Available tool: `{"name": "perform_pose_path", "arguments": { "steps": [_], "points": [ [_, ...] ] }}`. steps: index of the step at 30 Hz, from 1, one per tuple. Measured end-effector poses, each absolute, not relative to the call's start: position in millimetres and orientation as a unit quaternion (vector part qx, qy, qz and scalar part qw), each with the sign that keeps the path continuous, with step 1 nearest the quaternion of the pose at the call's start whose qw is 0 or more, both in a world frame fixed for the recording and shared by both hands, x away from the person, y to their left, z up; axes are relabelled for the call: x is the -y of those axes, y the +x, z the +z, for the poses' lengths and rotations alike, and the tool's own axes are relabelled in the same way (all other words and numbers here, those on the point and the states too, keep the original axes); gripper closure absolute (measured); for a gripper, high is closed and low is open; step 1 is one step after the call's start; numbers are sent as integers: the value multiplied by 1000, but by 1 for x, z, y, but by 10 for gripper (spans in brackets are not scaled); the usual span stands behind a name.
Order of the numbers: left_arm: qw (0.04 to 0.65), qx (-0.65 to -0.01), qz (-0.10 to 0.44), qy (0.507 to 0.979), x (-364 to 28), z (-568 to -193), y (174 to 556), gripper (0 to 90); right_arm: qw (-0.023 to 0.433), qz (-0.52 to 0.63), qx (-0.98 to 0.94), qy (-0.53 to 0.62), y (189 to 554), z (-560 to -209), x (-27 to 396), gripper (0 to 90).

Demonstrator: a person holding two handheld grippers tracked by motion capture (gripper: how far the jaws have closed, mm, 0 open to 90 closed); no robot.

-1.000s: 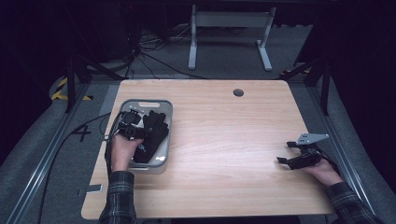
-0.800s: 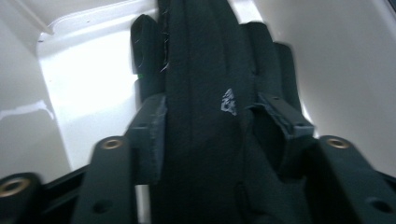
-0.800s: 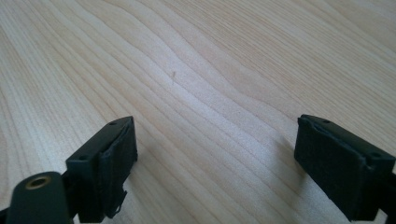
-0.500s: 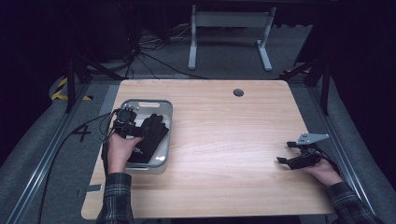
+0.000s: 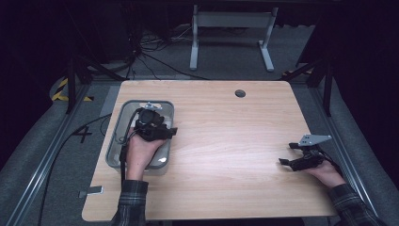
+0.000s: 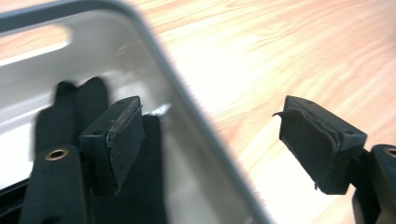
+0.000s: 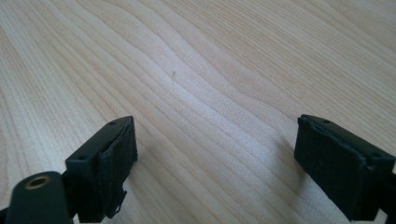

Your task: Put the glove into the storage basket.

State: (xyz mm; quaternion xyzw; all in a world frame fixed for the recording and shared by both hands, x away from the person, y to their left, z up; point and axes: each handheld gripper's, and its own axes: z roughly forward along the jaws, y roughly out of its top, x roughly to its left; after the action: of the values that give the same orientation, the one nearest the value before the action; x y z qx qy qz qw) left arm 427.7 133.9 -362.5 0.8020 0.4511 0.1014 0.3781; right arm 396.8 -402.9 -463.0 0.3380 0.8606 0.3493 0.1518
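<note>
At the left of the wooden table (image 5: 226,141), a grey tray (image 5: 118,123) holds a black glove (image 6: 88,100), which lies on the tray floor against the near wall. The left gripper (image 5: 157,131) hovers over the tray's right rim; its jaws have just been opening and now stand wide apart with nothing between them, the glove lying free below. At the right edge, the right gripper (image 5: 294,153) rests low over bare wood, jaws spread wide and empty.
</note>
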Motion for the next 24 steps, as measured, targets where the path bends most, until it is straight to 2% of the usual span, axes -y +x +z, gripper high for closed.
{"name": "perform_pose_path", "arguments": {
  "steps": [6,15,24],
  "points": [
    [396,-419,89,812,-103,-362,418,223,152,349,-861,338,397,-463,403,138],
    [392,-375,82,836,-51,-377,401,193,152,349,-861,338,397,-463,403,137],
    [377,-348,98,853,-3,-416,386,154,152,349,-861,337,397,-463,403,136]
  ]
}}
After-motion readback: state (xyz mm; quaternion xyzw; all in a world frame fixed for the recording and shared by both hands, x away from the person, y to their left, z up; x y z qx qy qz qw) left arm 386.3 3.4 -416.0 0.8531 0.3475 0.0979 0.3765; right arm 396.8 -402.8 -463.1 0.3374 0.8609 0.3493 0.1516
